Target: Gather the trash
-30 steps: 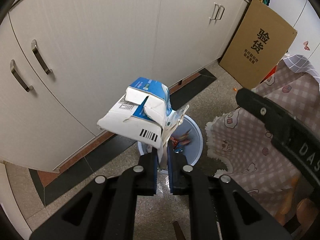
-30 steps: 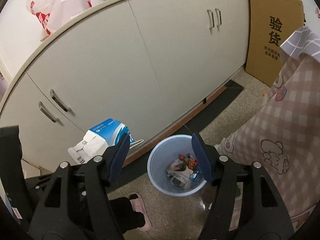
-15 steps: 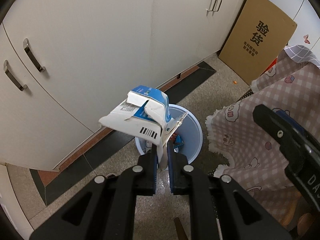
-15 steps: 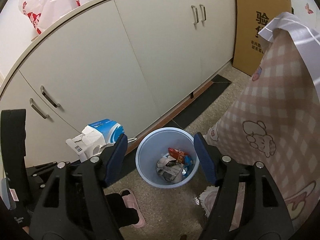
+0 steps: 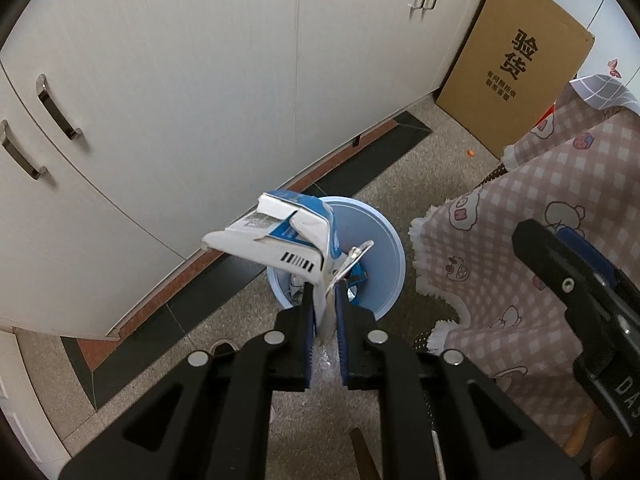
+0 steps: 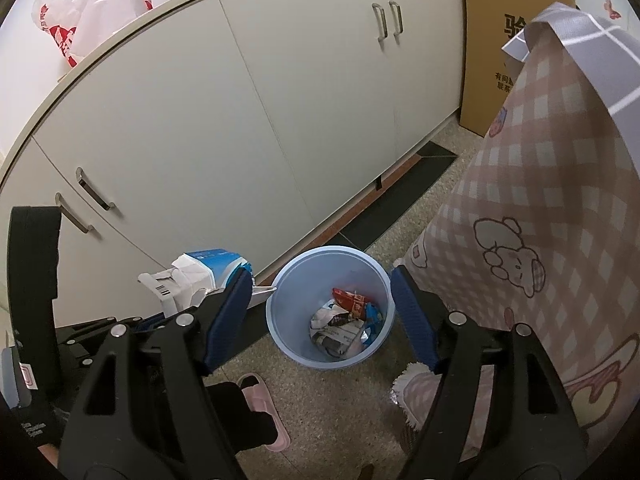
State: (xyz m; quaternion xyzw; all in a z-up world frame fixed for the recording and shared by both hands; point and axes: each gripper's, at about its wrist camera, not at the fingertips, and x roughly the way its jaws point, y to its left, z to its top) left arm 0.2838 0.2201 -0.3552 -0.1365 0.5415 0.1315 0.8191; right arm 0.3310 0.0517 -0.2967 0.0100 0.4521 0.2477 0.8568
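The carton point(image 5: 288, 240) hides part of the bin point(image 5: 384, 240).

The brown cardboard box point(image 5: 516, 60) leaning by the cabinets carries the large black characters "验货", with smaller lines beneath too fine to read. The right tool point(image 5: 624, 392) shows white letters "DAS" on its black body at the edge of the left wrist view. The crushed blue-and-white carton point(image 5: 280, 240) bears a barcode and small print that cannot be read.

both cameras look down along their fingers at the floor by the cabinets point(image 5: 200, 80). the left view sits close above the bin point(image 5: 384, 240), looking steeply down. the right view is set further back and higher. both share the bin point(image 6: 288, 320), cabinets point(image 6: 240, 120), cardboard point(image 5: 516, 64) and checked cloth point(image 6: 540, 200).
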